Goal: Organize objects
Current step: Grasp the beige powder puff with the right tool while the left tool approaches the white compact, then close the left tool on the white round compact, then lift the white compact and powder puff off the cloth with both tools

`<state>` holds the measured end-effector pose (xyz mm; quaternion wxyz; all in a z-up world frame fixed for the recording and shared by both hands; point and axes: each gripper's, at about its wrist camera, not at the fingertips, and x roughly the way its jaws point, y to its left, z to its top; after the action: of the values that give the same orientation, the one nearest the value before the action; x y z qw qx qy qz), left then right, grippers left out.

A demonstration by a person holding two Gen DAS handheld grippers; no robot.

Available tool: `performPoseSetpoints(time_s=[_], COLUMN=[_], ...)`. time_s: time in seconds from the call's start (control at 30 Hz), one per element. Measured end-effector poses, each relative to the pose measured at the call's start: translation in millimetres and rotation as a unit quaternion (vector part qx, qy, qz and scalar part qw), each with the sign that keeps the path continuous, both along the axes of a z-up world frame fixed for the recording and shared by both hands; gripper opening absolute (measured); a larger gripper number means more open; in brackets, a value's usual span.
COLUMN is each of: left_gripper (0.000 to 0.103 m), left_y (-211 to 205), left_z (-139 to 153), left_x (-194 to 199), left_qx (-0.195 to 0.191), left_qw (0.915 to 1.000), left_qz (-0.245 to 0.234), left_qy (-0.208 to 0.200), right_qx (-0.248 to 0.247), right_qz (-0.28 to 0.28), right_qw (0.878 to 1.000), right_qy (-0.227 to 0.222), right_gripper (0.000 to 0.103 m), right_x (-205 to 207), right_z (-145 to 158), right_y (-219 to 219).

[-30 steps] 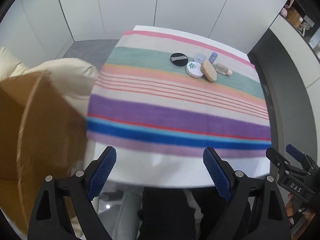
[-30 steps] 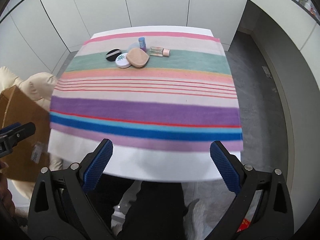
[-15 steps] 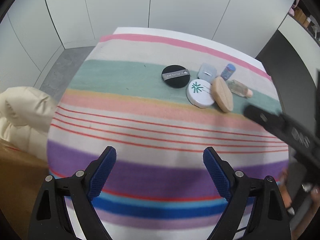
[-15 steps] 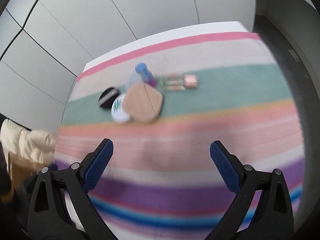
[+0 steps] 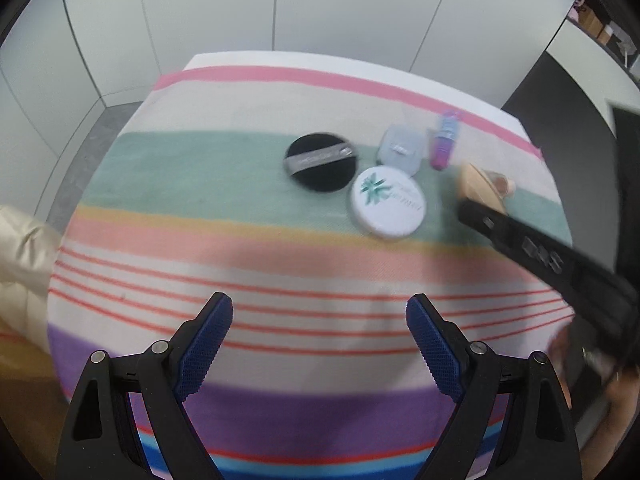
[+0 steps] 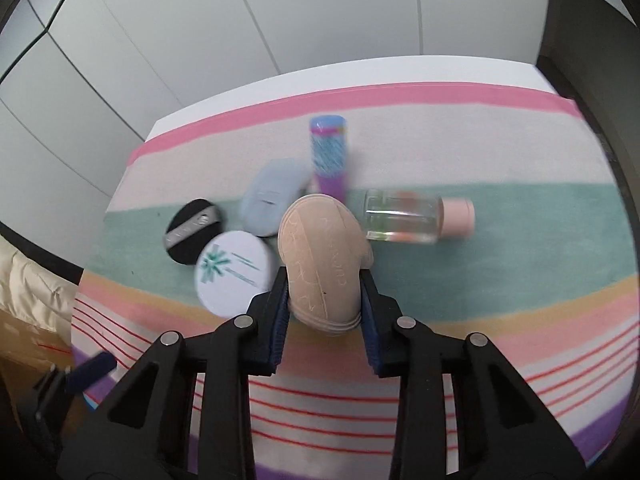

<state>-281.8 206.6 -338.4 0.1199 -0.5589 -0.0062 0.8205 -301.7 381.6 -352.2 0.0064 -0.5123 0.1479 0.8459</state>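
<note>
Cosmetics lie in a cluster on a striped cloth [image 5: 200, 184]. My right gripper [image 6: 324, 280] is shut on a stack of beige powder puffs [image 6: 320, 256], which bends between the blue pads. Beside it lie a white compact [image 6: 234, 272], a black puff [image 6: 192, 230], a pale blue case [image 6: 272, 200], a blue and purple tube [image 6: 330, 156] and a clear bottle with a pink cap [image 6: 416, 218]. My left gripper [image 5: 320, 340] is open and empty, hovering over the red-lined stripes, nearer than the white compact [image 5: 388, 202] and black puff [image 5: 320, 160].
The right gripper's black body [image 5: 560, 264] crosses the right side of the left wrist view. A cream padded jacket [image 5: 20, 256] lies off the table's left edge. A cardboard box [image 6: 24, 352] stands beside it. White cabinet doors [image 5: 280, 8] stand behind the table.
Both grippers moved forward over the table toward the cosmetics. My right gripper went from open to shut on the beige powder puffs. The left stayed open.
</note>
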Motion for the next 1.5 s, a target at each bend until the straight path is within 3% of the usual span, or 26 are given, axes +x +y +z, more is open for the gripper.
performPoseSetpoints(time_s=[0.17, 0.33, 0.43, 0.47, 0.5, 0.63, 0.83, 0.97, 1.17, 1.5], left_gripper=[0.090, 0.090, 0.081, 0.067, 0.059, 0.058, 0.058, 0.058, 0.058, 0.058], left_y=[33.7, 60.1, 64.9, 66.0, 68.3, 63.5, 62.6, 65.9, 54.3, 33.2], left_z=[-3.0, -18.3, -25.7, -24.2, -22.2, -18.6, -10.8, 9.2, 45.7, 159.7], left_x=[-19.3, -41.9, -55.2, -56.3, -56.9, -52.4, -38.9, -30.1, -28.4, -7.4], left_qx=[0.005, -0.008, -0.012, -0.020, -0.034, -0.010, -0.038, -0.062, -0.056, -0.069], left_qw=[0.9998, 0.9999, 0.9999, 0.9996, 0.9991, 0.9995, 0.9987, 0.9966, 0.9966, 0.9915], left_qz=[-0.018, -0.015, 0.011, 0.017, 0.020, 0.023, 0.013, 0.000, 0.007, 0.012], left_qy=[0.010, 0.002, 0.004, 0.011, 0.015, 0.020, 0.031, 0.055, 0.061, 0.110], right_qx=[0.029, 0.033, 0.031, 0.031, 0.033, 0.030, 0.036, 0.047, 0.069, 0.106], right_qz=[-0.025, -0.035, -0.033, -0.031, -0.029, -0.026, -0.023, -0.022, -0.019, -0.008], right_qw=[0.999, 0.999, 0.999, 0.999, 0.999, 0.999, 0.999, 0.999, 0.997, 0.994], right_qy=[0.017, 0.008, 0.006, 0.006, 0.005, 0.002, 0.000, -0.003, -0.001, 0.021], right_gripper=[0.033, 0.033, 0.033, 0.033, 0.033, 0.033, 0.033, 0.033, 0.033, 0.033], right_x=[28.9, 51.7, 58.8, 60.2, 60.8, 66.5, 66.0, 65.4, 66.9, 76.3], right_z=[13.6, 14.3, 11.5, 10.4, 9.6, 6.9, 11.3, 13.7, 38.2, 136.5], right_y=[31.1, 52.9, 54.8, 54.0, 53.6, 57.0, 64.9, 64.6, 59.5, 42.7])
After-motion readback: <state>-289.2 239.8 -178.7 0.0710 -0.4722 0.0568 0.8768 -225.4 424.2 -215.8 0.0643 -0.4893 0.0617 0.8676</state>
